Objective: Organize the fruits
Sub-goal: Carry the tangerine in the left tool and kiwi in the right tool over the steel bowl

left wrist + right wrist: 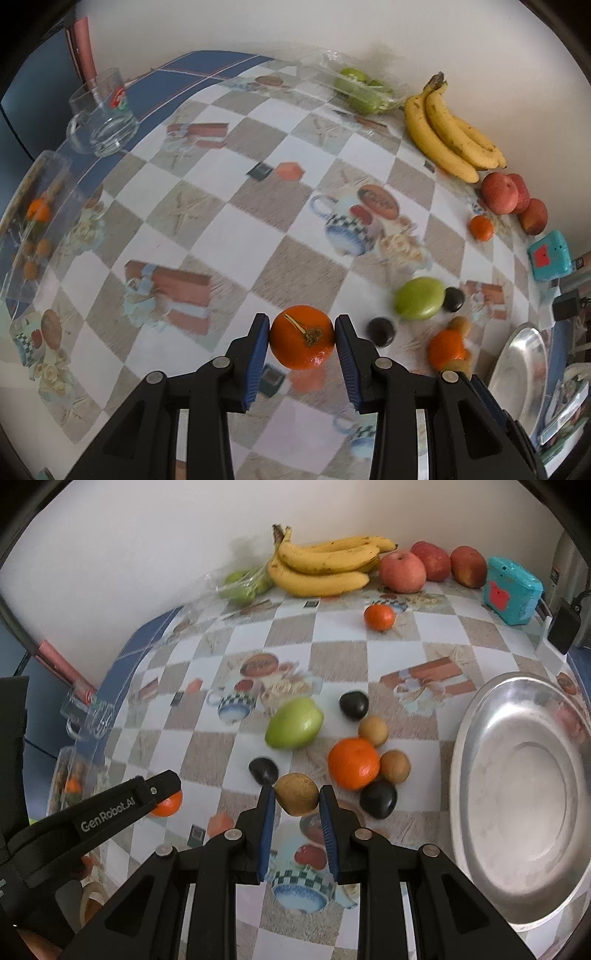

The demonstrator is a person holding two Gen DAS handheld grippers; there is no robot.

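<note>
My left gripper (302, 341) is shut on an orange mandarin (302, 336) with a dry stem, held above the checkered tablecloth; it also shows in the right wrist view (168, 804). My right gripper (296, 799) is shut on a small brown fruit (296, 793). On the table lie a green mango (294, 722), a larger orange (354, 763), two tan round fruits (373, 731) (395, 766) and dark plums (378, 798). A steel plate (524, 794) sits at the right.
Bananas (325, 566), red apples (402, 572), a lone mandarin (379, 617) and bagged green fruit (242, 585) line the far wall. A teal box (511, 590) stands at back right. A glass mug (101, 118) and a clear container (35, 221) sit at the left.
</note>
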